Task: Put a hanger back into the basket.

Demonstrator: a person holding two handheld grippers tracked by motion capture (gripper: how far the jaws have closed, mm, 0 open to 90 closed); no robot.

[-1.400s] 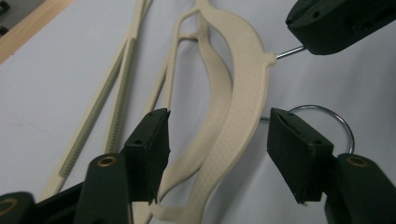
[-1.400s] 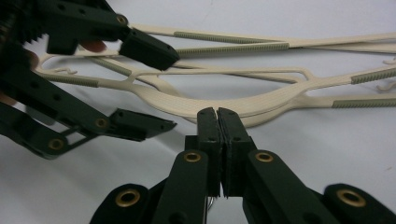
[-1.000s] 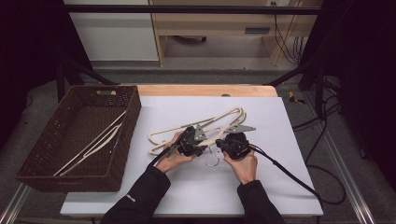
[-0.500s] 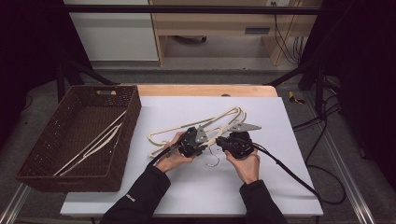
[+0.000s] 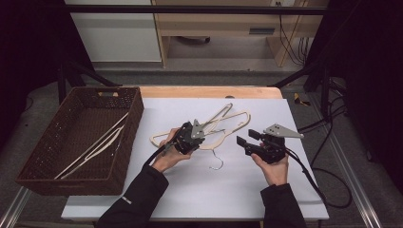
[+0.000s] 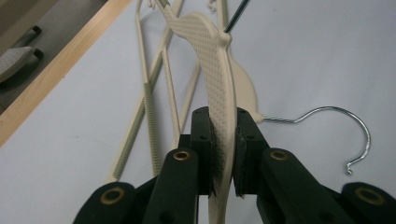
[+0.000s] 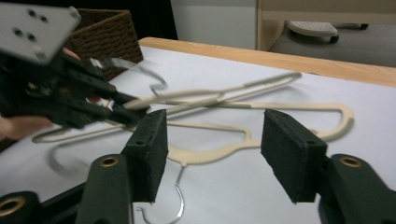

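Several cream plastic hangers (image 5: 228, 124) lie tangled in the middle of the white table. My left gripper (image 5: 202, 131) is shut on the textured arm of one cream hanger (image 6: 219, 98), which rises tilted above the others. A second hanger beneath it shows its metal hook (image 6: 348, 135) flat on the table; the same hook (image 5: 217, 162) shows in the high view. My right gripper (image 5: 245, 138) hovers to the right of the pile, jaws wide apart with nothing between them. In the right gripper view it (image 7: 215, 142) faces the hangers (image 7: 261, 106) and the left gripper (image 7: 60, 98).
A brown wicker basket (image 5: 130, 152) stands at the table's left with two or three cream hangers (image 5: 95, 145) in it. The wooden back edge (image 5: 209, 91) bounds the table. Cables (image 5: 309, 175) trail off to the right.
My right gripper has drawn back to the right, away from the left gripper and the hangers, and now stands open. The left gripper keeps its hold on the hanger.
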